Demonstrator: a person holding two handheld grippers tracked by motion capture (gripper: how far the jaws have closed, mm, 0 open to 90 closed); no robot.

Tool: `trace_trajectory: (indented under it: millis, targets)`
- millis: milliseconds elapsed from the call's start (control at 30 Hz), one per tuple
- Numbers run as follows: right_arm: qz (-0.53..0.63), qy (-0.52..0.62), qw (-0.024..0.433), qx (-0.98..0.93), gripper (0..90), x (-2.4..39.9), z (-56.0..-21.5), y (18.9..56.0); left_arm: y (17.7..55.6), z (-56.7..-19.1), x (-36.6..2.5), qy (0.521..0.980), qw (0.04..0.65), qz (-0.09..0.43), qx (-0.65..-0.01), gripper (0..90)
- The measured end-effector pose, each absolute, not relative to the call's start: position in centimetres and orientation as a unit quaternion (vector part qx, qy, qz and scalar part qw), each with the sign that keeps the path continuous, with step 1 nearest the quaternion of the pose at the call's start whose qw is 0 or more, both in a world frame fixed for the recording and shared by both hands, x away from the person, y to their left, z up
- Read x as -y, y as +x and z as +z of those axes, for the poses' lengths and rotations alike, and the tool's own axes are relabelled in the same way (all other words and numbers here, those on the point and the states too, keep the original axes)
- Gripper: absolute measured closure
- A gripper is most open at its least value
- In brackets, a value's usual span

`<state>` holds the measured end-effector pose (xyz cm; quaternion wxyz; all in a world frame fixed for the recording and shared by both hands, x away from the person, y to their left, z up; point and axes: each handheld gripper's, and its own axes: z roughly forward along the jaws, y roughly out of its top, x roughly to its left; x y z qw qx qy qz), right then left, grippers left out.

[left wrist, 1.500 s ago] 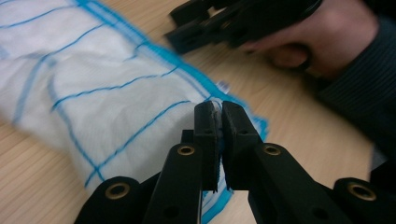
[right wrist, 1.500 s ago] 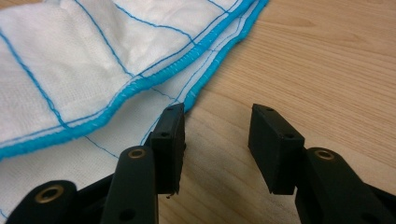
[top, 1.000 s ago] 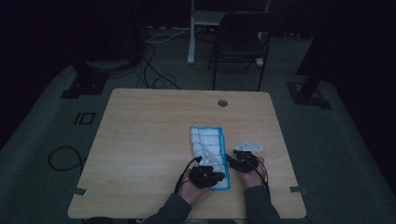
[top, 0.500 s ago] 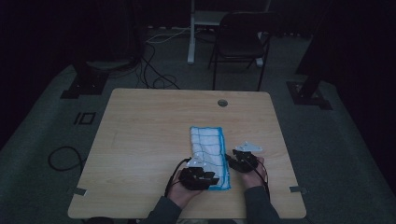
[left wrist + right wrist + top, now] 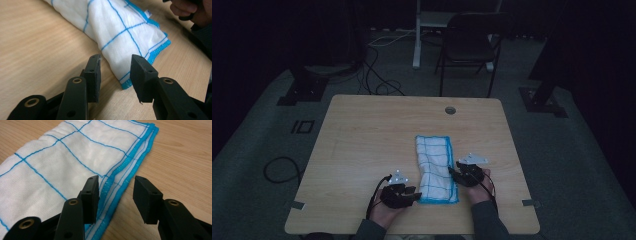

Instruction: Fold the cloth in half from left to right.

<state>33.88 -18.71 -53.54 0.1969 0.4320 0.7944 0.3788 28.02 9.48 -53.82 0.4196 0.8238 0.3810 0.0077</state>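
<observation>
1. Your left gripper [image 5: 412,194] has slid off the cloth [image 5: 436,170] to its left edge; jaws have just been opening, now spread, nothing pinched.
2. Your right gripper [image 5: 457,173] is unchanged: jaws spread at the cloth's right hem.
3. Cloth lies folded on the table [image 5: 362,145], right of centre.
4. No readable writing.

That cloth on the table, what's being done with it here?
A person with a gripper in each hand is working on a folded white cloth with blue grid lines, lying flat on the wooden table. The left gripper has just been opening its jaws and sits off the cloth's near left corner, nothing between them. The right gripper is open at the cloth's right hem, not pinching it.
</observation>
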Motion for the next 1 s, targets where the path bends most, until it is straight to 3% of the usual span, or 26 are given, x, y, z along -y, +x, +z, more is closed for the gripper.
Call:
trace_trajectory:
  millis: [333,500,567,733,1000]
  targets:
    - [0.395,0.445,0.199,-0.779,62.0,18.6,-53.2,36.0,28.9,-54.5,-8.7,0.816,0.422,-0.008,-0.395,65.0]
    - [0.387,0.442,0.202,-0.784,65.1,17.7,-53.2,37.6,28.7,-54.5,-8.3,0.824,0.410,-0.004,-0.392,83.4]
    - [0.388,0.439,0.204,-0.784,65.9,17.4,-53.2,38.0,28.5,-54.2,-8.6,0.826,0.406,0.007,-0.391,86.8]
    - [0.380,0.437,0.198,-0.791,65.7,16.6,-53.5,38.9,28.3,-53.1,-10.7,0.820,0.401,0.034,-0.407,87.7]
    - [0.368,0.435,0.186,-0.800,70.6,15.5,-54.3,40.0,27.3,-53.2,-12.3,0.817,0.398,0.030,-0.417,87.7]
